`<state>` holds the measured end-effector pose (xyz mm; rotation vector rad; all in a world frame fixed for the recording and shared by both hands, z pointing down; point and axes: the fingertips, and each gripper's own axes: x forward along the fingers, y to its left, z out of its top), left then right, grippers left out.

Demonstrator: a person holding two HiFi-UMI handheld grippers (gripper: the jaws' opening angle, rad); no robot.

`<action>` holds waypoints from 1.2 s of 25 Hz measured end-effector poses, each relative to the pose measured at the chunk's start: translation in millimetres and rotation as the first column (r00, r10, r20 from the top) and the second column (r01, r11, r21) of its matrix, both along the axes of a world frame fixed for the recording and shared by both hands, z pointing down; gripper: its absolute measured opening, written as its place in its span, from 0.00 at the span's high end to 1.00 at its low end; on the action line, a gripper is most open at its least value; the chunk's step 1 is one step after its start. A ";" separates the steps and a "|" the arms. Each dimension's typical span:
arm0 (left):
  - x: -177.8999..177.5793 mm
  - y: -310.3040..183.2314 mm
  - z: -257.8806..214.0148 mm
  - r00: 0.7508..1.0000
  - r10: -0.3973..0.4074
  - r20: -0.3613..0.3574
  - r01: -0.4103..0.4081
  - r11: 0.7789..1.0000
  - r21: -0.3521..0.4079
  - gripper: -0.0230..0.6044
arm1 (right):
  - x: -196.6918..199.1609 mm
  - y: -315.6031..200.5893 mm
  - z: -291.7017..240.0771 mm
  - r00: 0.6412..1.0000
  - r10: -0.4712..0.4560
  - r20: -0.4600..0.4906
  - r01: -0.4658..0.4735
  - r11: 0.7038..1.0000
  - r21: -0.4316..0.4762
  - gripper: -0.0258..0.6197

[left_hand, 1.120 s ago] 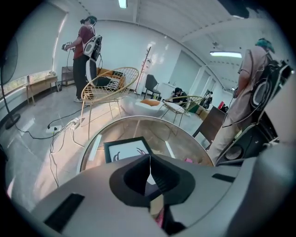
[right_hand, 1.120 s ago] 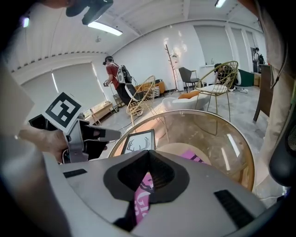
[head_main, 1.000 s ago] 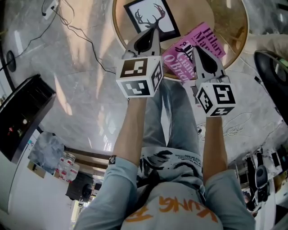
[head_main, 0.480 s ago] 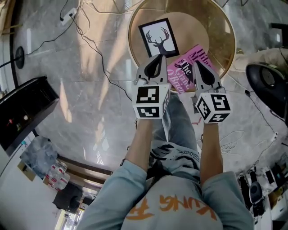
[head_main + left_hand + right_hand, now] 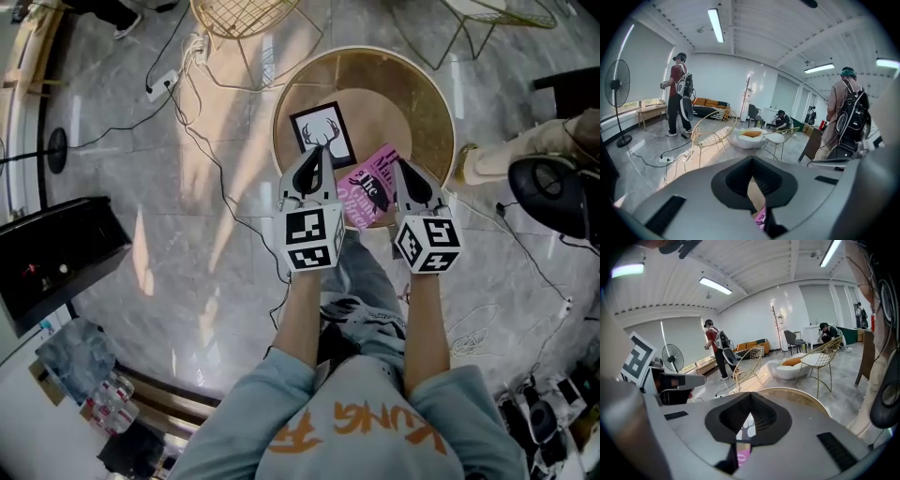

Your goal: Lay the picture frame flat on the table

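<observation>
Frame (image 5: 323, 134), flat on bench (image 5: 386, 114), looks stiff, light, breakable: pinch its border; left hand-held gripper (image 5: 314, 155) and right hand-held gripper (image 5: 404, 167) are pressed together.

Black picture frame (image 5: 322, 134) with a white deer-head print inside, lying flat and face up on the left part of the round wooden table (image 5: 380, 114), slightly skewed.
</observation>
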<state>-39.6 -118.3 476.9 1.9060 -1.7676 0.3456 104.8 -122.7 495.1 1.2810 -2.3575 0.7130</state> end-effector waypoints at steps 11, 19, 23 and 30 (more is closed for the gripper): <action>-1.1 -10.8 -111.3 1.000 -0.007 0.018 0.003 0.984 0.181 0.93 | 17.6 -20.4 -110.6 0.998 0.055 0.028 -0.058 0.985 0.163 0.96; -1.4 -17.7 -208.8 0.999 -0.013 0.044 -0.004 0.929 0.370 0.93 | 14.7 -33.6 -195.1 0.999 0.022 0.044 -0.035 0.944 0.327 0.96; -8.2 -27.6 -252.7 0.997 -0.044 0.067 0.009 0.888 0.460 0.93 | 20.5 -49.0 -239.1 0.997 0.027 0.069 -0.053 0.910 0.412 0.96; -16.3 -27.3 -310.5 0.993 -0.086 0.086 0.024 0.830 0.558 0.93 | 30.1 -57.3 -304.4 0.998 0.006 0.067 -0.040 0.853 0.520 0.96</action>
